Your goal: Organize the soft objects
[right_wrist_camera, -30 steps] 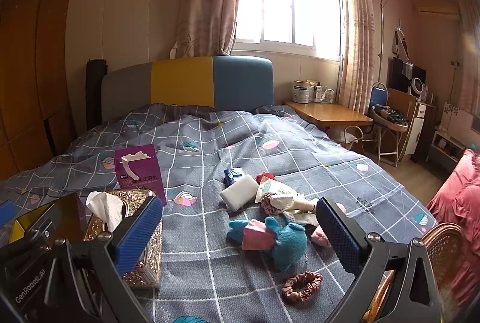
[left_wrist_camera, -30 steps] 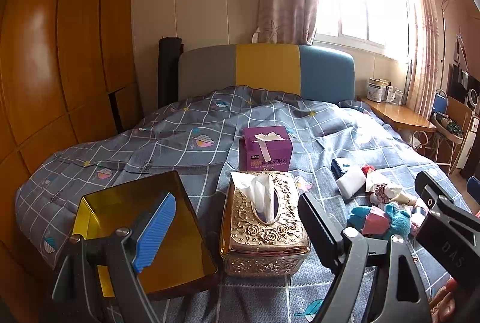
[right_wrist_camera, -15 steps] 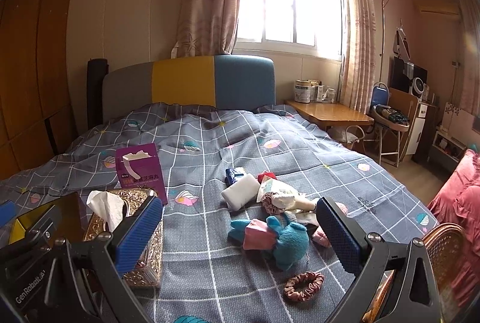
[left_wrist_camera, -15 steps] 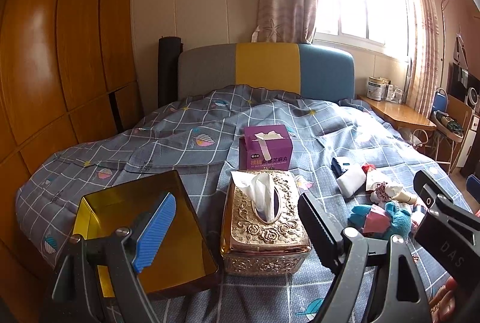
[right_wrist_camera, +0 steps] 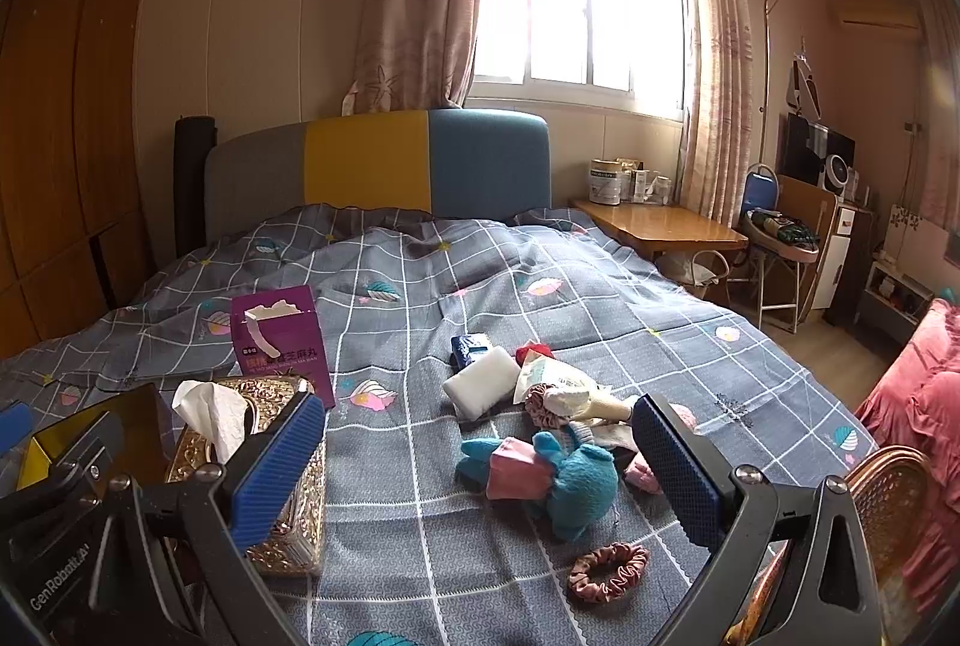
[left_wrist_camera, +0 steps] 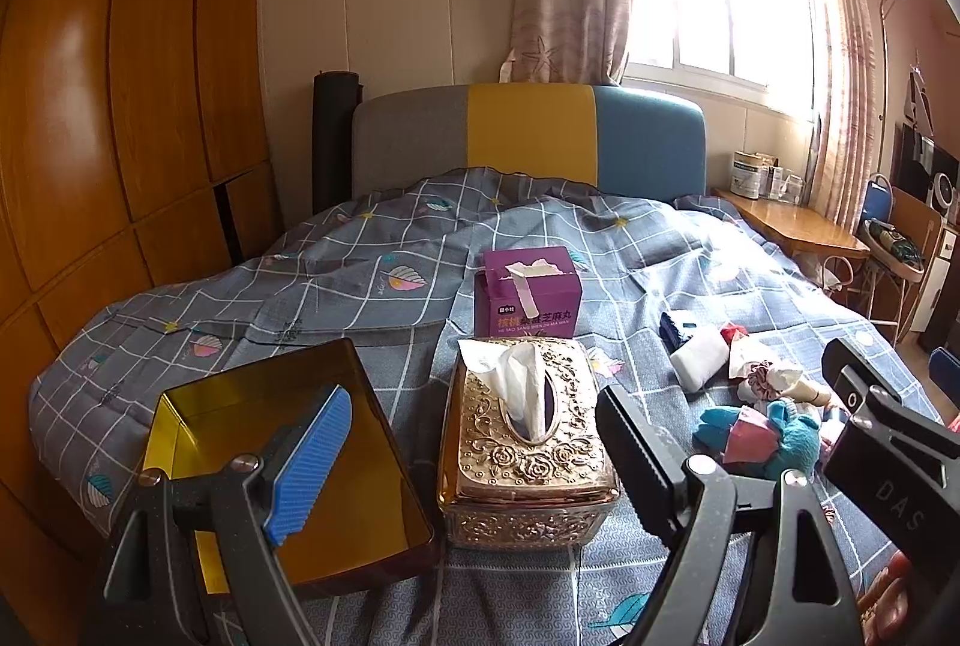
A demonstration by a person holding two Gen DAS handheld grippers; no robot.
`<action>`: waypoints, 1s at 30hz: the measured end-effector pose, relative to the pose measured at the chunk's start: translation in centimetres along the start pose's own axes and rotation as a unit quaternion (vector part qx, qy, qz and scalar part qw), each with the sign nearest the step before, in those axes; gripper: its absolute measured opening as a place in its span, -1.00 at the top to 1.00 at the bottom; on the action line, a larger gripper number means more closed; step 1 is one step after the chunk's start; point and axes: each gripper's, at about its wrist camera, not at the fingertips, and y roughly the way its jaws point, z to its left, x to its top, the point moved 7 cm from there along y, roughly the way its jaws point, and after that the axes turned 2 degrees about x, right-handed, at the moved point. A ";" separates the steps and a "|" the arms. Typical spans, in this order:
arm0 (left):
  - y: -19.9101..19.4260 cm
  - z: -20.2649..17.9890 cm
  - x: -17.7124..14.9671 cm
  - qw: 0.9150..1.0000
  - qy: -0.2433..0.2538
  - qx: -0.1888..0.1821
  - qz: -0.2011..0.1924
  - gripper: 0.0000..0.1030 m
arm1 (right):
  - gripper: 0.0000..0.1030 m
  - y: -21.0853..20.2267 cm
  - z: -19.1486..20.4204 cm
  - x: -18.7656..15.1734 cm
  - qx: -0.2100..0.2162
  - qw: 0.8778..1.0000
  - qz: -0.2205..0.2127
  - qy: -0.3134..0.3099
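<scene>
Both the left gripper point(left_wrist_camera: 480, 472) and the right gripper point(right_wrist_camera: 480, 472) hover spread wide with nothing between their fingers. The teal plush toy point(right_wrist_camera: 570, 472) lies right of the gold tissue box point(left_wrist_camera: 528, 442), a pink scrunchie point(right_wrist_camera: 609, 574) just nearer than it.

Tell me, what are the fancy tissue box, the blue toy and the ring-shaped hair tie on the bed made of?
Tissue box: probably metal or metal-look plastic; glossy gold surface with embossed roses.
Blue toy: plush fabric, going by its fuzzy nap, with a smoother pink cloth piece on it.
Hair tie: a gathered fabric scrunchie, dusty pink with a slight satin-like sheen.
</scene>
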 end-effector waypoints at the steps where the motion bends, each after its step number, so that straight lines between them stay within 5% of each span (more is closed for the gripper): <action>1: 0.0 0.0 0.0 1.000 0.000 0.000 0.000 -0.65 | -1.00 0.0 0.0 0.0 0.000 1.000 0.000 0.000; 23: 0.2 -0.4 -0.4 1.000 0.004 -0.008 0.005 -0.65 | -1.00 0.3 -0.5 -0.5 -0.005 1.000 0.004 0.002; 30: 1.0 -2.2 -0.9 0.995 0.013 -0.095 0.034 -0.65 | -1.00 2.0 -2.9 -1.4 -0.014 0.999 0.043 0.023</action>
